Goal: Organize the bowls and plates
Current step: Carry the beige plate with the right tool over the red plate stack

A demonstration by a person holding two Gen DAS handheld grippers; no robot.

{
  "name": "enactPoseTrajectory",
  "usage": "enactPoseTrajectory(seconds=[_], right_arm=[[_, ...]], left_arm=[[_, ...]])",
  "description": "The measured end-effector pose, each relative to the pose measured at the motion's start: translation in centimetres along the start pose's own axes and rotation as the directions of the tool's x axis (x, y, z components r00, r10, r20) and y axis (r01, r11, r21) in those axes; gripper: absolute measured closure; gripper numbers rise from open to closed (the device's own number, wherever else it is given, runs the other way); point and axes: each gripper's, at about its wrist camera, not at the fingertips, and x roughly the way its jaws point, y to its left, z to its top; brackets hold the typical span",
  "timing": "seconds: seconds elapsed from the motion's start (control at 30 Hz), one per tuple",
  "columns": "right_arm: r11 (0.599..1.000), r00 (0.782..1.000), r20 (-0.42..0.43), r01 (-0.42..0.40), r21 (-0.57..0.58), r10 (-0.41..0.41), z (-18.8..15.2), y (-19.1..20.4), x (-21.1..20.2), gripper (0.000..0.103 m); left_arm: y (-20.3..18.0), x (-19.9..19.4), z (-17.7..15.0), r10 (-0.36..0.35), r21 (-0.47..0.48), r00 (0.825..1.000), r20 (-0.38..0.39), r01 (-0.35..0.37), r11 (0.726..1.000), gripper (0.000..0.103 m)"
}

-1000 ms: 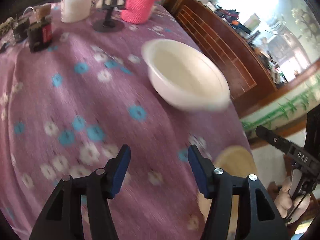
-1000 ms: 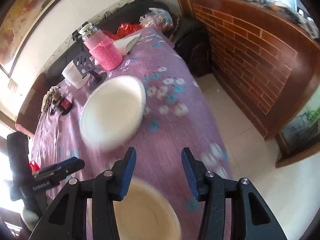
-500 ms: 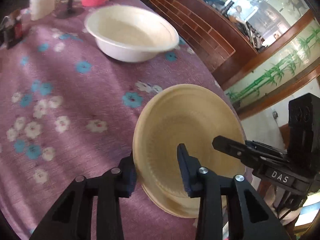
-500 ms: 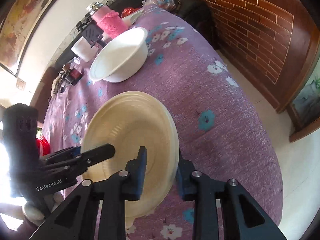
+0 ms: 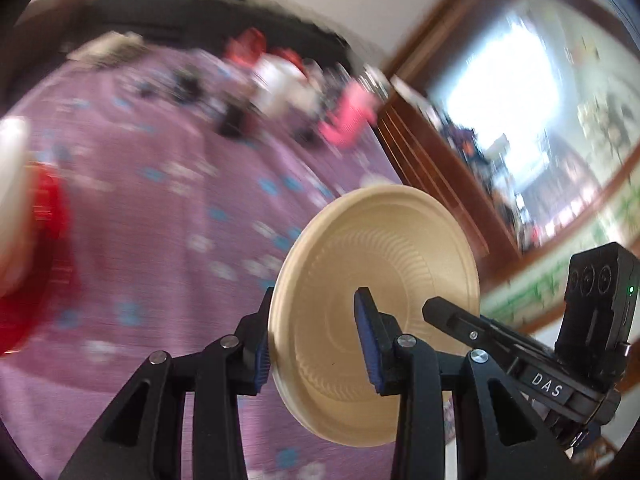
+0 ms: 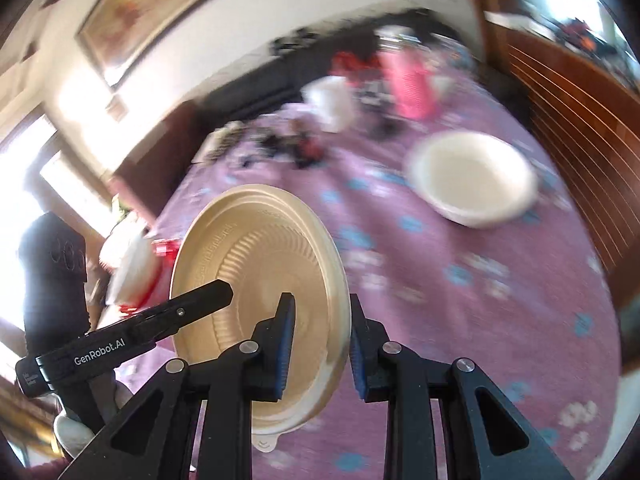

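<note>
- The plate [image 5: 376, 280] stands tilted on edge above the tablecloth [image 5: 160, 240], between the two grippers.
- The left gripper [image 5: 316, 344] straddles the plate's left rim; the right gripper [image 6: 320, 344] straddles its opposite rim.
- In the right wrist view a bowl [image 6: 472, 178] sits on the cloth behind and right of the plate, well apart.
- Blurred clutter lies along the table's far edge, behind the bowl.

Tan ribbed plate [image 5: 384, 264] in my black, blue-padded grippers; white bowl [image 6: 474, 178]; purple tablecloth [image 6: 460, 300] with blue and white flowers
</note>
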Motion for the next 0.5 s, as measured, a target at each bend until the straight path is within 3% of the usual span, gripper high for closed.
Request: enactPoseTrajectory(seconds=[0.13, 0.23, 0.5], right_arm=[[0.993, 0.996, -0.003, -0.084, -0.086, 0.084, 0.8, 7.0, 2.2, 0.076], [0.978, 0.989, -0.024, -0.146, -0.151, 0.144, 1.1, 12.3, 4.0, 0.076], [0.925, 0.974, -0.079, -0.225, -0.307, 0.211, 1.9, 24.7, 8.6, 0.076]], left_arm=[[4.6, -6.4, 0.9, 0.077, -0.058, 0.986, 0.146, -0.069, 0.996, 0.067], [7.7, -10.3, 1.4, 0.141, -0.116, 0.963, 0.231, -0.117, 0.986, 0.067], [17.2, -17.3, 2.2, 0.278, -0.311, 0.903, 0.328, -0.174, 0.934, 0.065]])
